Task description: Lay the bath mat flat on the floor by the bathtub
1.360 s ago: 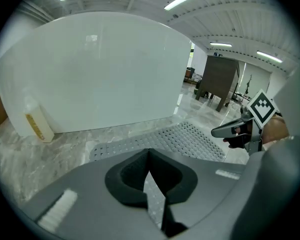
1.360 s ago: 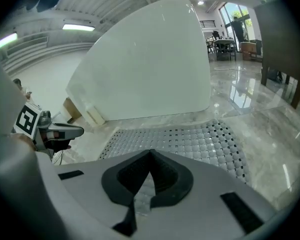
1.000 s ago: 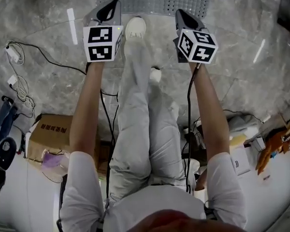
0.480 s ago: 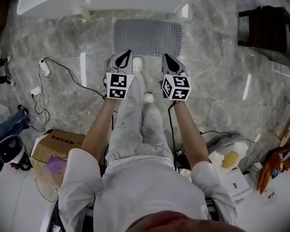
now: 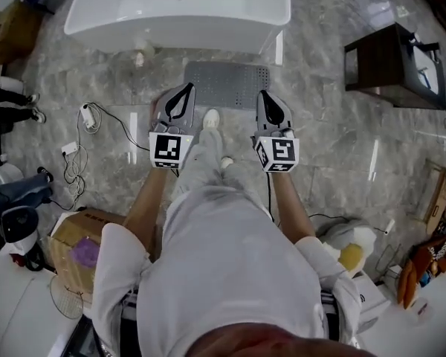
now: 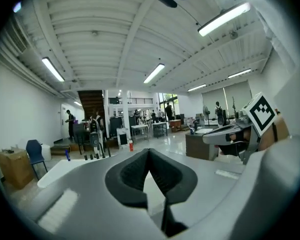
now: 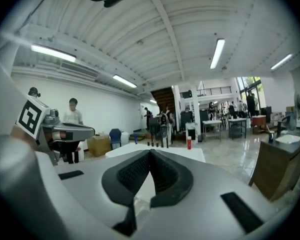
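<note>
Floor (image 5: 334,147): glossy grey marble-pattern tile with streaks of reflected ceiling light.

Items resting on it:
- White bathtub (image 5: 178,13) stands at the far side.
- Grey perforated bath mat (image 5: 227,74) lies flat just in front of the tub's right half, with its long edge parallel to the tub. Its near edge is partly hidden.
- The person's white shoe (image 5: 211,119) is planted at the mat's near edge; contact with the mat cannot be confirmed.
- Dark wooden cabinet (image 5: 386,65) stands to the right, well apart from the mat.
- White power adapter (image 5: 87,114) with loose black cable lies on the tile to the left.
- Cardboard box (image 5: 70,233) sits at the near left.
</note>
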Demonstrator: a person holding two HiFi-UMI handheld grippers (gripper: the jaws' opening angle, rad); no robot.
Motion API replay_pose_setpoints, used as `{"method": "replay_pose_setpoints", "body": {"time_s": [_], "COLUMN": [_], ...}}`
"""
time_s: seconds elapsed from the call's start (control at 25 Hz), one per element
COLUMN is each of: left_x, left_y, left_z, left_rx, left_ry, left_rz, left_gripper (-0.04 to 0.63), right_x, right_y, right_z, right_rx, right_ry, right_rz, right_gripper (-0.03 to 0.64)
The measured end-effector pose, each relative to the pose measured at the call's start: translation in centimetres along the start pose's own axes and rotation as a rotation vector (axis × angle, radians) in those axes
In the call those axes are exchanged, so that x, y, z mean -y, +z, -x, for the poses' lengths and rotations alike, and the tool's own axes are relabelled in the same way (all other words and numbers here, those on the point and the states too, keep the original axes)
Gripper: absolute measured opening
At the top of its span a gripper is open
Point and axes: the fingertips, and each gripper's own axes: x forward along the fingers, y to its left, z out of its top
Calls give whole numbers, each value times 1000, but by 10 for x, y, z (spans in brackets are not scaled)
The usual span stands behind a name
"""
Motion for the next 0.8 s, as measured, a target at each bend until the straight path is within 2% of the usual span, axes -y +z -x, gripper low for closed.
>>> {"method": "replay_pose_setpoints", "body": {"time_s": [0.16, 0.28, 0.48, 0.64, 0.8], "left_x": [-7, -10, 0, 11, 26], "left_y": [46, 66, 77, 81, 81], "left_z": [50, 79, 107, 112, 115], "left_rx": [96, 156, 190, 198, 185], "left_ry": [57, 93, 141, 137, 123], "left_rz": [36, 66, 102, 127, 113], "left_gripper": [-5, -5, -5, -5, -5], "right_x": [-7, -10, -8, -17, -25], "right_y": [63, 93, 101, 108, 106], "right_z": [44, 68, 103, 122, 128], "right_rx": [134, 210, 246, 279, 289], "right_ry": [-13, -26, -60, -47, -40], "right_rz": [40, 62, 77, 73, 81], "right_gripper": [3, 3, 0, 0, 0]}}
